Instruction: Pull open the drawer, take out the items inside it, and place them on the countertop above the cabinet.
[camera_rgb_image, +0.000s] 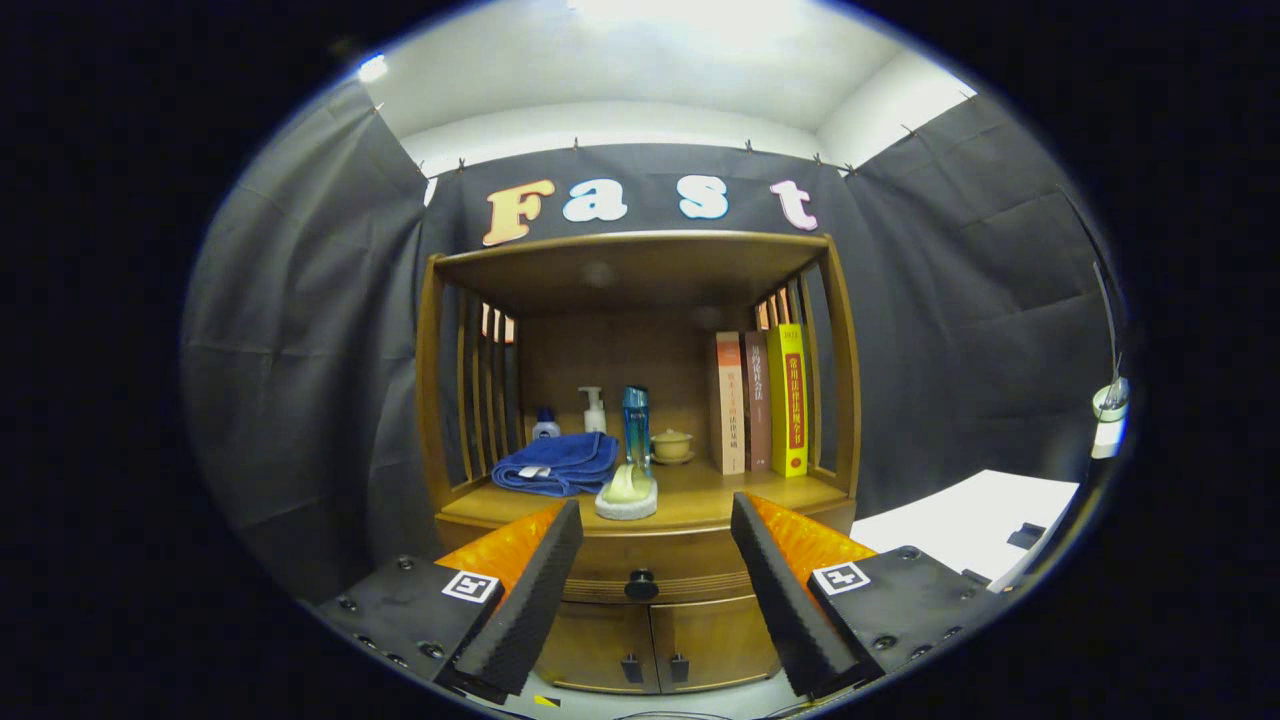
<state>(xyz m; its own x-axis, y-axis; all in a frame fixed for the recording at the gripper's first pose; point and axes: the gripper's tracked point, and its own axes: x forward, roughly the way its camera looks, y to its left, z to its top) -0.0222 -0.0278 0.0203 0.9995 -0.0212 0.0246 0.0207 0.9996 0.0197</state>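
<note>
A wooden cabinet (640, 300) stands ahead against the booth's wall. Its drawer (650, 558) is closed, with a dark round knob (641, 584) in the middle of its front. My gripper (655, 530) is open, and the knob lies between the two fingers, a short way beyond them. The countertop (700, 495) above the drawer carries a folded blue towel (556, 463), a soap on a white dish (627, 493), a tall blue bottle (636, 425), a white pump bottle (594, 410), a small blue-capped bottle (545, 424) and a small lidded cup (671, 445). The drawer's inside is hidden.
Three upright books (760, 402) stand at the right of the countertop. Two small cabinet doors (655, 650) sit below the drawer. A white surface (975, 522) lies to the right of the cabinet. Slatted wooden sides (480, 385) close in the shelf.
</note>
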